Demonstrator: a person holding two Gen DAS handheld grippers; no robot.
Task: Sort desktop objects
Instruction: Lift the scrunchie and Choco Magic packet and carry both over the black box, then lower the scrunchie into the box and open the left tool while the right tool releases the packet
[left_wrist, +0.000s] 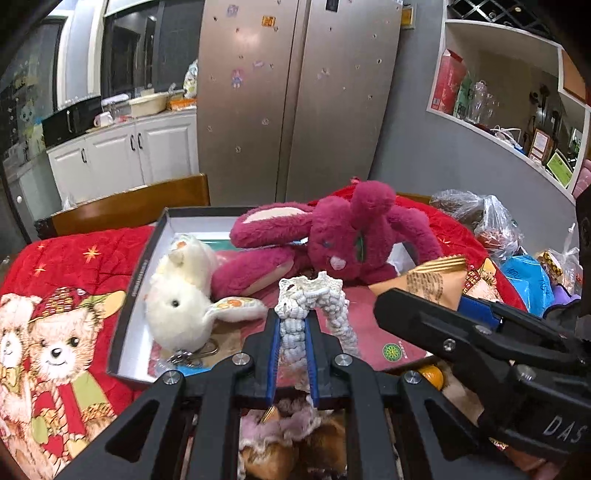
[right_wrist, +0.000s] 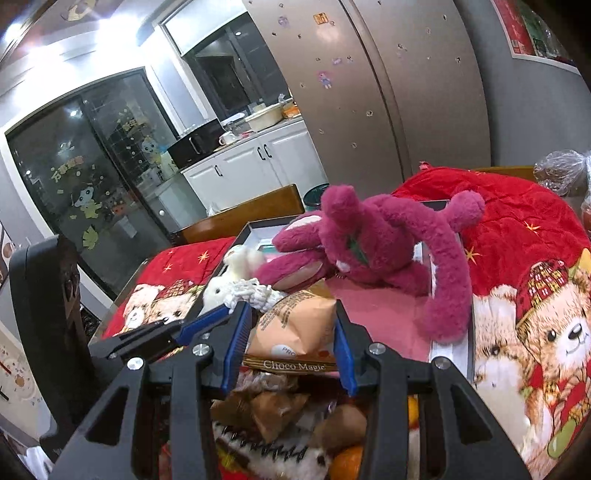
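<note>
My left gripper (left_wrist: 293, 325) is shut on a white knitted rope toy (left_wrist: 314, 299), which stands up between its blue pads over the near end of a shallow box (left_wrist: 135, 280). My right gripper (right_wrist: 290, 328) is shut on an orange snack packet (right_wrist: 295, 325) labelled Choco Magic; in the left wrist view it reaches in from the right with the packet (left_wrist: 432, 284). Inside the box lie a magenta plush rabbit (left_wrist: 332, 240) and a white plush rabbit (left_wrist: 181, 306). The rope toy (right_wrist: 255, 290) shows just left of the packet in the right wrist view.
The box rests on a red quilt with teddy bears (left_wrist: 62, 332). Plastic bags (left_wrist: 495, 225) and a blue pouch (left_wrist: 528, 277) crowd the right side. A heap of snacks and oranges (right_wrist: 280, 417) lies below the grippers. A wooden chair back (left_wrist: 129, 206) stands behind the table.
</note>
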